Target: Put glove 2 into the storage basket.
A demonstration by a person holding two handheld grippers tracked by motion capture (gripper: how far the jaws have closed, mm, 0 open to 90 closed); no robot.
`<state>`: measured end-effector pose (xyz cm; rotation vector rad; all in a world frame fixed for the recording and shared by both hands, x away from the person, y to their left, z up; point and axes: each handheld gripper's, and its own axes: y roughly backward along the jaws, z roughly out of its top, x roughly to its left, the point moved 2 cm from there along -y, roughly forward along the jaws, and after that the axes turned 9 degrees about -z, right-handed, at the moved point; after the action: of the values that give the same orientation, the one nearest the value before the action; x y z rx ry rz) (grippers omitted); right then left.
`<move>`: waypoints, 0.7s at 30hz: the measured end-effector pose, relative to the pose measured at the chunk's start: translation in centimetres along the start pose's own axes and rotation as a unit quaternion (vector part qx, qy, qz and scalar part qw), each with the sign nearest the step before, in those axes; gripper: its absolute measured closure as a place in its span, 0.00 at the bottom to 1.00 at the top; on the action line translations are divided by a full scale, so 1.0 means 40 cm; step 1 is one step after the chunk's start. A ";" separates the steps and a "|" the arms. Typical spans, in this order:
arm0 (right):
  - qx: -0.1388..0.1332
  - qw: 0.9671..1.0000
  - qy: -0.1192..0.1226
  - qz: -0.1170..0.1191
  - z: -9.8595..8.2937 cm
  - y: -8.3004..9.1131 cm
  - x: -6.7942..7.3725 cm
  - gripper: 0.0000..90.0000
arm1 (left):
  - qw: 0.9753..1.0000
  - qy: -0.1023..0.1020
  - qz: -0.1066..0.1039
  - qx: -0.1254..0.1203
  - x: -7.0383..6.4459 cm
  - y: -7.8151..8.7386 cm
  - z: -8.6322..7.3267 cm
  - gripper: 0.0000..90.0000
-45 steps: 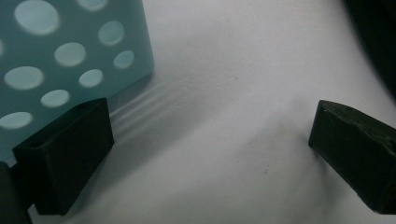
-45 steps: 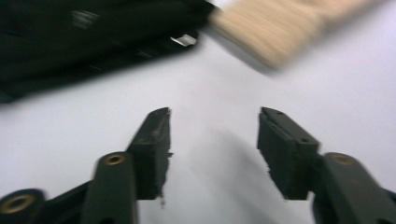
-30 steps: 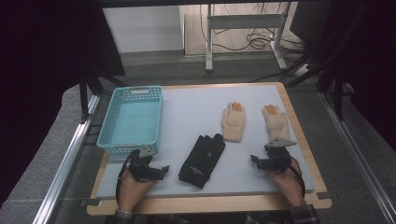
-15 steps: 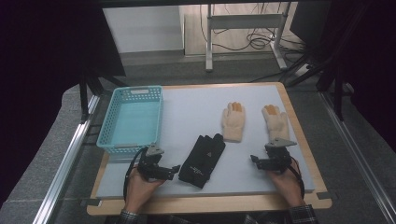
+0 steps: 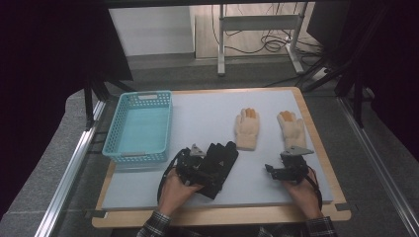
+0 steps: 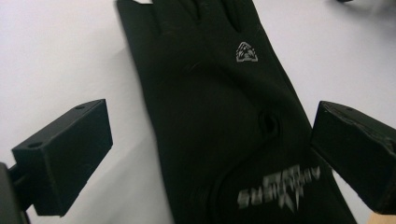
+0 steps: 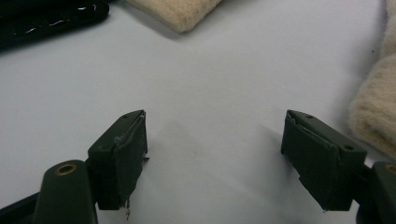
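Near the front edge of the tabletop (image 5: 148, 190), left of centre, the black glove (image 5: 220, 160) lay flat on the pale sheet, fingers pointing away from the person. Left hand-held gripper (image 5: 197, 170) sat over the glove's cuff end; in the left gripper view the glove (image 6: 224, 116) lay between its two jaws, which stood wide apart, one at each side of the cuff, neither pressing on the fabric. A small silver logo and a printed word showed on the glove's back. Right hand-held gripper (image 5: 276, 172) rested low over bare sheet toward the right, well apart from the black glove; its jaws were spread wide with nothing between them. Two cream knitted gloves lay farther back: one (image 5: 246, 129) just beyond the black glove's fingertips, the other (image 5: 291, 131) directly beyond the right hand-held gripper. In the right gripper view, cream wool edged the frame at top (image 7: 177, 11) and at right (image 7: 376, 102). Turquoise basket (image 5: 121, 153) stood at the left of the tabletop, just beside the left hand.
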<state>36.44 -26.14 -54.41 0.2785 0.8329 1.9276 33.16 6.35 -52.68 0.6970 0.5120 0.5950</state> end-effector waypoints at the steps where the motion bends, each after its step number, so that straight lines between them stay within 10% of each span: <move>1: 0.000 1.000 0.000 0.000 0.000 0.000 0.000 0.25 | 1.000 0.000 0.000 0.000 0.000 0.000 0.000 0.00; 9: 0.000 1.000 0.001 0.000 0.000 0.000 0.000 0.24 | 0.999 0.003 0.004 0.037 -0.031 -0.059 0.017 0.00; 17: 0.000 1.000 0.001 0.000 0.000 0.000 0.000 0.24 | 0.996 -0.008 0.060 0.072 -0.057 -0.089 0.007 0.00; 21: 0.000 1.000 0.001 0.000 0.000 0.000 0.001 0.24 | 0.996 -0.005 0.062 0.070 -0.048 -0.077 0.009 0.14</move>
<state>36.43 -26.12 -54.42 0.2756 0.8342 1.9278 33.00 3.04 -54.20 0.8689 0.5069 0.6762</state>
